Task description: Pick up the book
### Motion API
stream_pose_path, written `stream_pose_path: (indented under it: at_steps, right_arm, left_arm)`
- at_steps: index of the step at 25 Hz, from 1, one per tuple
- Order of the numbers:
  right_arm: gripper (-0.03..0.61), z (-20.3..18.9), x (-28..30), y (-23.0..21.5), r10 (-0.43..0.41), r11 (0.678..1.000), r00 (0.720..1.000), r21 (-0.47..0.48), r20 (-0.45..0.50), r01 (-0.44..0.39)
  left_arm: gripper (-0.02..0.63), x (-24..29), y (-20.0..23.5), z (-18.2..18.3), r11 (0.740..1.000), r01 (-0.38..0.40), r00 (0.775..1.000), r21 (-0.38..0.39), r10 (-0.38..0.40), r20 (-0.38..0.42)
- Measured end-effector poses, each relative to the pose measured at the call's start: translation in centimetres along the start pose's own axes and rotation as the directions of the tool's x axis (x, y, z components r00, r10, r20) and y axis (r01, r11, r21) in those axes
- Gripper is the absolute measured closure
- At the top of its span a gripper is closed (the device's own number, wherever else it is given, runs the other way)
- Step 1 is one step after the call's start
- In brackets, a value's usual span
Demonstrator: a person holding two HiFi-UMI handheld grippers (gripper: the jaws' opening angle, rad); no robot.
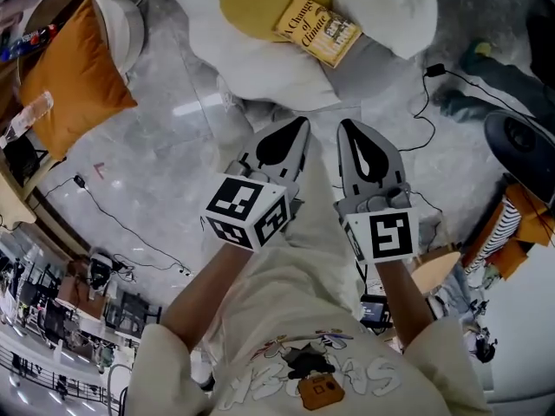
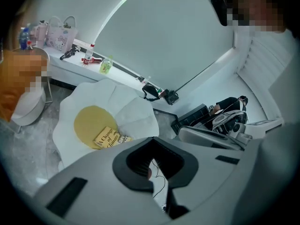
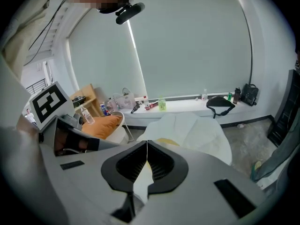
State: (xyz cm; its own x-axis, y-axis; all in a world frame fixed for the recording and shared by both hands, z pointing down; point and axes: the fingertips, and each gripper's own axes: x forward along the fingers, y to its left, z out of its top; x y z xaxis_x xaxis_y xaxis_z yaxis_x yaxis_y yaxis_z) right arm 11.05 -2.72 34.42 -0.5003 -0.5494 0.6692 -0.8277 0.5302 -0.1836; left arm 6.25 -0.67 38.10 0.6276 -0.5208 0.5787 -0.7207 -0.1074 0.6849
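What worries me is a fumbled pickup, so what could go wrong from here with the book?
1. The left gripper and right gripper both have their jaws together; unless one opens, it may just shove the book.
2. The book lies on a soft-looking cushion, so pressing down could sink or tip it.
3. A black cable trails on the floor beside the cushion, a snag hazard.

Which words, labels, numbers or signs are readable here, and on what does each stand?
"A Change of Climate": cover of the yellow paperback book, lying on the white flower-shaped cushion with a yellow centre.
Large outlined letters on the person's cream shirt: distorted, not readable.
Labels on the small bottles on the white ledge: too small to read.
Black-and-white square markers on the two cubes: patterns, no words.
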Motion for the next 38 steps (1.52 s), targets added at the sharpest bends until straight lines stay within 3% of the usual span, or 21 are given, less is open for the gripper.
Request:
stream_pose_path:
  at_steps: [15, 38]
  right_arm:
    - [0.555, -4.2, 7.5, -3.5, -0.008, 1.000, 0.997, -0.030, -0.072, 0.006]
    - [0.554, -11.7, 15.5, -8.7, 0.046, 0.993, 0.988, -0.100, -0.150, -0.061]
  left_arm:
    - [0.607, 5.3, 5.8, -2.0, 0.995, 0.011, 1.000, -0.096, -0.012, -0.008]
    - [0.607, 15.1, 12.3, -7.3, 0.953, -0.027, 0.999, -0.301, 0.034, 0.018]
